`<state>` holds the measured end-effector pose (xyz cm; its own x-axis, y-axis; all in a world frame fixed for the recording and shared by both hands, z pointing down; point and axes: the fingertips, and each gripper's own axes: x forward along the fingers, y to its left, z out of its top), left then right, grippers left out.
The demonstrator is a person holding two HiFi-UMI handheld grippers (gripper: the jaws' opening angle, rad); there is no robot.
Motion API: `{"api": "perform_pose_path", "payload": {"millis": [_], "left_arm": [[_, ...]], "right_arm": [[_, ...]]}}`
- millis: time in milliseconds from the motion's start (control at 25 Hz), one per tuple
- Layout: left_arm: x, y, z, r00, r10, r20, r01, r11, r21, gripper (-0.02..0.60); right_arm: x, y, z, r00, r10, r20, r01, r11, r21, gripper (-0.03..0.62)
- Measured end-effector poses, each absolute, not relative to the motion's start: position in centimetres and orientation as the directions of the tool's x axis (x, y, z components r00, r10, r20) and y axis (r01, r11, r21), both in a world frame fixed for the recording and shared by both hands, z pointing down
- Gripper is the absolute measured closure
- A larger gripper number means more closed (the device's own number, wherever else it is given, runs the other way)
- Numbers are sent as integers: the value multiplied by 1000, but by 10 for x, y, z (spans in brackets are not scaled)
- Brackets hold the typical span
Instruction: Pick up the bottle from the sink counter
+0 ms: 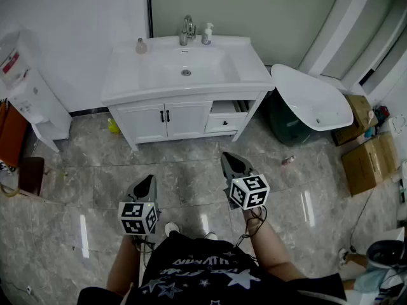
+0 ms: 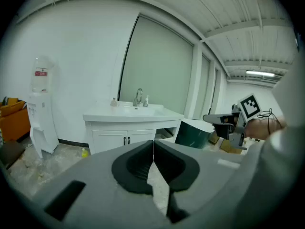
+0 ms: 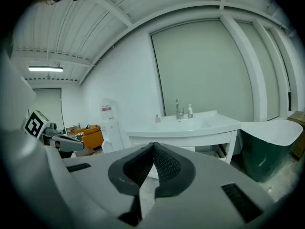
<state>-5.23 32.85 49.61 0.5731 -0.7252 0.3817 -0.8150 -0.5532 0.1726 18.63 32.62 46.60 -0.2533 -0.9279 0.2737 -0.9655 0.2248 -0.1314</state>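
Observation:
A white sink counter (image 1: pixel 127 84) stands across the floor ahead of me. On it, a small pale bottle (image 1: pixel 141 46) sits at the back left and a white pump bottle (image 1: pixel 207 34) stands right of the faucet (image 1: pixel 187 30). Both show in the left gripper view, small bottle (image 2: pixel 114 102) and pump bottle (image 2: pixel 146 100), and in the right gripper view, small bottle (image 3: pixel 157 119) and pump bottle (image 3: pixel 190 111). My left gripper (image 1: pixel 150 178) and right gripper (image 1: pixel 229 157) hover over the floor, well short of the counter. Both are shut and hold nothing.
A white water dispenser (image 1: pixel 28 88) stands at the left wall. Right of the vanity, a white tub-like shell (image 1: pixel 311 100) rests on a dark green bin (image 1: pixel 286 122), with cardboard boxes (image 1: pixel 365 161) beyond. A vanity drawer (image 1: pixel 226 116) is open. A yellow item (image 1: pixel 113 127) lies by the cabinet's left foot.

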Motion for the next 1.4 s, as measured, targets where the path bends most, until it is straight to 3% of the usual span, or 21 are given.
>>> {"api": "perform_pose_path", "payload": {"millis": [360, 880, 1200, 1400], "left_arm": [[-64, 321, 512, 563, -720, 405, -823, -533, 196, 561], [-126, 266, 503, 573, -731, 369, -816, -552, 173, 561], [-134, 235, 519, 548, -734, 401, -833, -519, 190, 561], [-139, 198, 533, 480, -757, 442, -875, -451, 178, 561]], "right_arm": [[177, 315, 477, -254, -919, 302, -967, 228, -117, 592], [134, 261, 456, -207, -951, 229, -977, 189, -100, 587], [130, 212, 469, -256, -936, 243, -962, 223, -156, 305], [133, 144, 489, -312, -917, 250, -942, 264, -206, 279]]}}
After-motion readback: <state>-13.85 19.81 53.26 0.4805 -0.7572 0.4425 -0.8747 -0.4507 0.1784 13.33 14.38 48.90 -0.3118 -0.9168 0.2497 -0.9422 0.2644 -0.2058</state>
